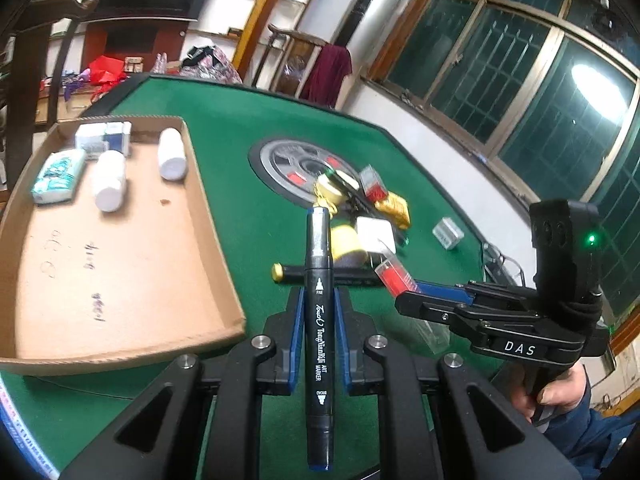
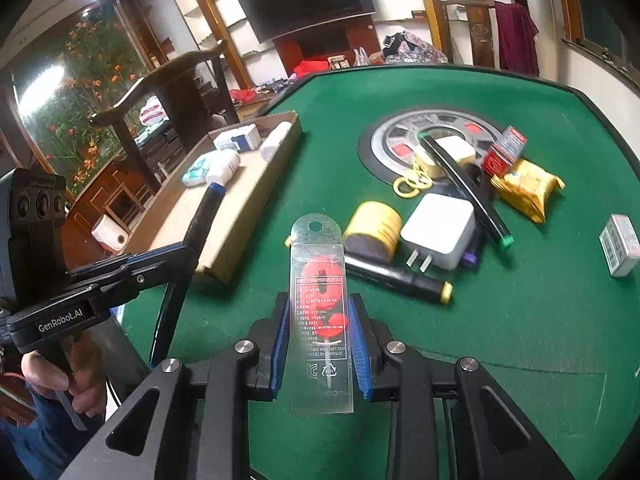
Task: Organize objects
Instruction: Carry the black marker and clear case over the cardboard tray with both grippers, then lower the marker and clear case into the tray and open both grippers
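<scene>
The left gripper (image 1: 319, 312) is clamped on a black marker (image 1: 319, 320) printed "Touch TongNianRiJi ART MARKER", held just right of the cardboard tray (image 1: 120, 248) on the green table (image 2: 500, 320). The right gripper (image 2: 319, 332), marked "DAS", grasps a clear packet (image 2: 320, 312) holding red pieces, also right of the tray. The left tool's side reads "GenRobot.AI".

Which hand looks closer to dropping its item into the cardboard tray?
Probably the left. Its fingers grip the black marker right beside the cardboard tray, while the right gripper, holding the clear packet, sits farther out over the green felt.
</scene>
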Demonstrator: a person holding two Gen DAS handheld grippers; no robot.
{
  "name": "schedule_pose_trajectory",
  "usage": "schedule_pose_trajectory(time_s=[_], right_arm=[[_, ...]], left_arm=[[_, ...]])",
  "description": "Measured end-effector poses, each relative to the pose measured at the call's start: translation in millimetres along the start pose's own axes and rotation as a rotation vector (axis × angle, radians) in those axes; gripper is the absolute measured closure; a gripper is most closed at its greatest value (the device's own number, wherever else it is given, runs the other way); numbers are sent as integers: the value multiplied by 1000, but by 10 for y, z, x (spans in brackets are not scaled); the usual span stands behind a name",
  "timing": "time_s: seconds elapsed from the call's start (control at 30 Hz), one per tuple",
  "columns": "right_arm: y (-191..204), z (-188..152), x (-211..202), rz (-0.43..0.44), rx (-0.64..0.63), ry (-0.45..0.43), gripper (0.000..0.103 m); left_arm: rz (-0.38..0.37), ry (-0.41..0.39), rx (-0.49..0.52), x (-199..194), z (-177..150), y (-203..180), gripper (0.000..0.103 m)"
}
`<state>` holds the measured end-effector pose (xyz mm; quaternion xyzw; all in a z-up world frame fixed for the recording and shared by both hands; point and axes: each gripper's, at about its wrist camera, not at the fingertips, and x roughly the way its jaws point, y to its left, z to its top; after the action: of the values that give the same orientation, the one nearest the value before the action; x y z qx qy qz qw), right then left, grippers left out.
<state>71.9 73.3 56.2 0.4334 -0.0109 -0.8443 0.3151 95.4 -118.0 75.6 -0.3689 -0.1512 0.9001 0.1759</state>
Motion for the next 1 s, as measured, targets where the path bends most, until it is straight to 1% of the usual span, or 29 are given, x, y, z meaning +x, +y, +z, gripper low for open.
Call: schedule_pose_trajectory(time_s=[0.17,0.3,0.33,0.43,0.53,0.6,0.67,0.73,0.8,0.87,1.0], right_arm=[[125,181,21,28,-16,-10,72],[333,381,148,57,-45,6,72],[380,425,188,66,-50,12,72],[532,583,347,88,-58,36,72],[681,742,543,100,-66,64,72],[753,850,691,101,-65,86,72],[801,984,867,98,-54,105,72],[836,1094,1040,95,-46,131,72],[846,1180,1191,97,-24,151,72],[841,1264,1370,100,-3,183,72],[871,1391,1630,73,12,198,72]], left_arm=[[30,-57,-39,-248,138,214,89],[78,-93,-80,-425,256,471,89],[99,-101,-90,-459,295,548,89],[139,-105,-122,-514,406,769,89],[185,-93,-144,-495,527,987,89],[198,-70,-147,-431,601,1104,89],[230,-49,-173,-353,688,1268,88],[233,-27,-181,-279,752,1387,88],[260,-5,-205,-223,805,1516,88],[260,10,-199,-158,858,1583,88],[278,56,-221,29,963,1775,88]])
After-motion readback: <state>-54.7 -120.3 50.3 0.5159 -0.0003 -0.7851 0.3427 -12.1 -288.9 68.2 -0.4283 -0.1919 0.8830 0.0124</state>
